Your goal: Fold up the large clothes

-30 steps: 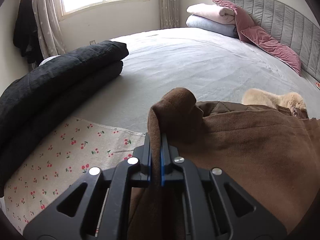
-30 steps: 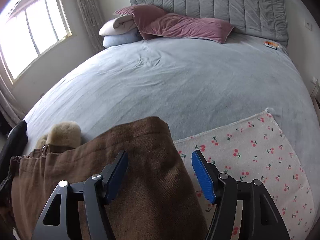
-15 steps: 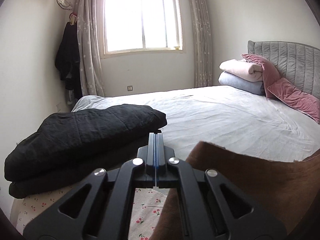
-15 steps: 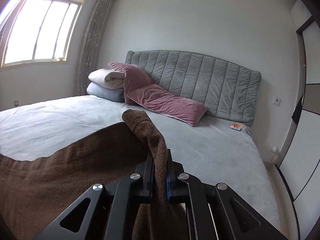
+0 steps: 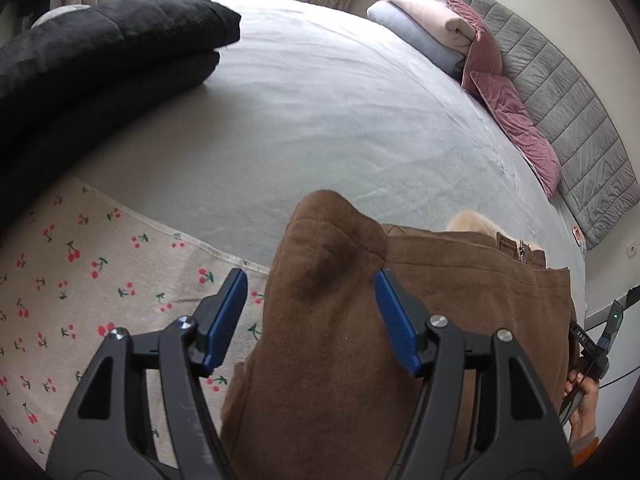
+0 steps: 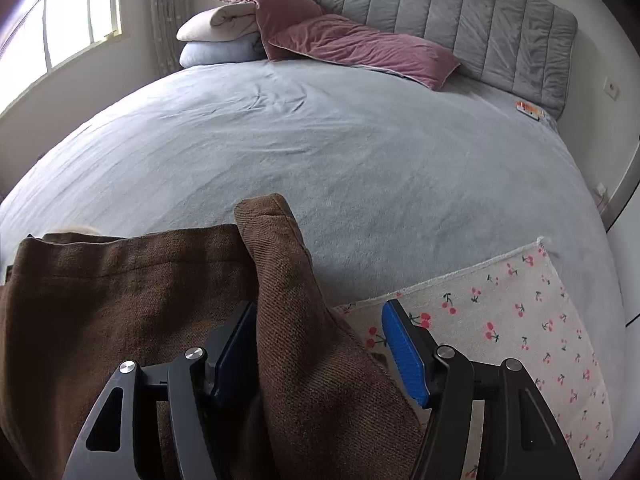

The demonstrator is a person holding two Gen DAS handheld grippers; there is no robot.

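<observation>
A large brown coat [image 5: 440, 312] lies on the cherry-print cloth [image 5: 80, 280] at the near edge of the bed. Its cream fur collar [image 5: 476, 220] shows at the far side. My left gripper [image 5: 310, 280] is open, its blue pads either side of a raised brown corner, not pinching it. In the right wrist view the coat [image 6: 120, 300] fills the lower left. My right gripper [image 6: 320, 312] is open around another raised corner [image 6: 276, 240]; the cloth touches its left pad.
A folded black garment [image 5: 100, 48] lies at the left of the grey bed [image 5: 340, 100]. Pink pillows [image 6: 360, 44] and folded blankets [image 6: 224, 32] sit by the grey headboard [image 6: 460, 12]. A hand [image 5: 584, 396] holding a device shows at the right edge.
Half a second ago both grippers were shut and raised, the right one pinching the coat. Now both are lowered over the bed and open, with the coat corners released.
</observation>
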